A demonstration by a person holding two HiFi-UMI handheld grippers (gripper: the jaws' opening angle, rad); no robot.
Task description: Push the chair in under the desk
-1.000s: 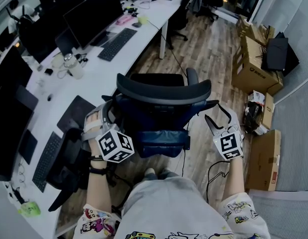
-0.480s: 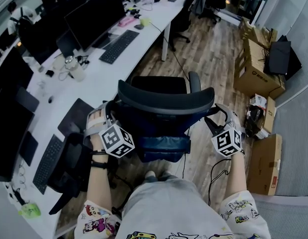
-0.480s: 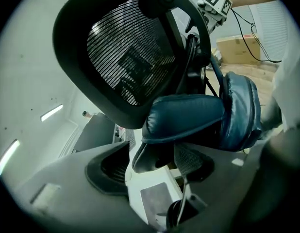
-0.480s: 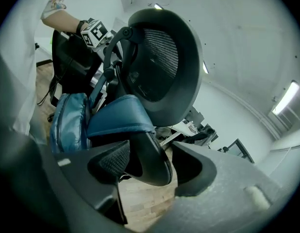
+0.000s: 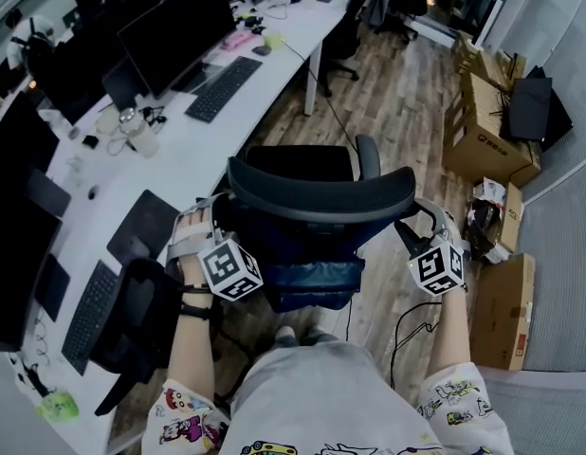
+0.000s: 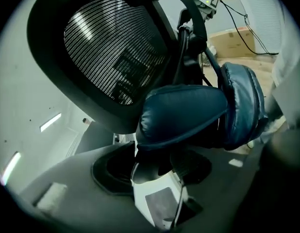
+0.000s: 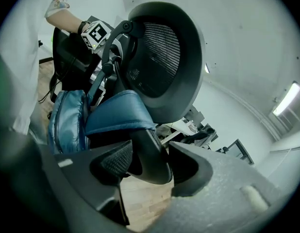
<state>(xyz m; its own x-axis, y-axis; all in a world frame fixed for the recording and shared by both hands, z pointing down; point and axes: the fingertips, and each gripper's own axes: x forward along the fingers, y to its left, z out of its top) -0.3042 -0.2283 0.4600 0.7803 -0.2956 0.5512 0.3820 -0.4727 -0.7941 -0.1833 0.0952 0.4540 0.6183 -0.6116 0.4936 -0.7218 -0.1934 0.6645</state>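
The black mesh-backed office chair point(image 5: 317, 188), with a blue cushion point(image 5: 307, 278) on its back, stands facing the white desk point(image 5: 193, 150). The seat is still out from the desk. My left gripper point(image 5: 200, 227) is at the backrest's left edge. Its jaws are closing on a pale part of the chair frame point(image 6: 157, 195) under the blue cushion point(image 6: 189, 113). On the backrest's right edge, the jaws of my right gripper point(image 5: 418, 227) are closing on a black frame bar point(image 7: 150, 154), which touches the textured pad point(image 7: 116, 161).
Monitors point(image 5: 174, 27), keyboards point(image 5: 220, 85) and cables cover the desk. A second black chair point(image 5: 132, 316) stands close at the left. Cardboard boxes point(image 5: 487, 112) line the right wall. A cable point(image 5: 402, 325) trails on the wood floor point(image 5: 397, 93).
The chair back looks slightly larger and further right in the head view. Both grippers have stayed at its sides, and the left cube has shifted a little to the right.
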